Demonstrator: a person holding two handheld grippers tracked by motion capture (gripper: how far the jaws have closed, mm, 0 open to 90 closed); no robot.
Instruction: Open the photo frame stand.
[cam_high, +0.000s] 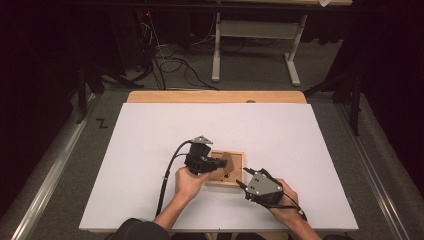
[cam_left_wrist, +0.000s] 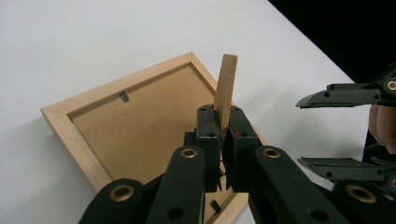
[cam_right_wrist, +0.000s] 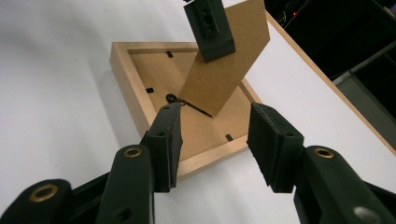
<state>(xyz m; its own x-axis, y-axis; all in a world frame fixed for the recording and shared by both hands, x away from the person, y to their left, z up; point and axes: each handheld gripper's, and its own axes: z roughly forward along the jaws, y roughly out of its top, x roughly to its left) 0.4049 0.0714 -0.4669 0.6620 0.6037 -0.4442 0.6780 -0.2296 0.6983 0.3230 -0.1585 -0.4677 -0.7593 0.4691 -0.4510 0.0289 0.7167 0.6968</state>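
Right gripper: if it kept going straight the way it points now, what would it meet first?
Probably the near rim of the picture frame, which lies just ahead of the open right gripper; the raised stand flap comes after. Depth is uncertain.

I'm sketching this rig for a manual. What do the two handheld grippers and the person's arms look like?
Both the left gripper and the right gripper are black, with brass-coloured rivets on their linkages and ribbed pads. Each carries a grey three-cornered plate on top and trails a black cable. A dark sleeve covers the upper left arm.
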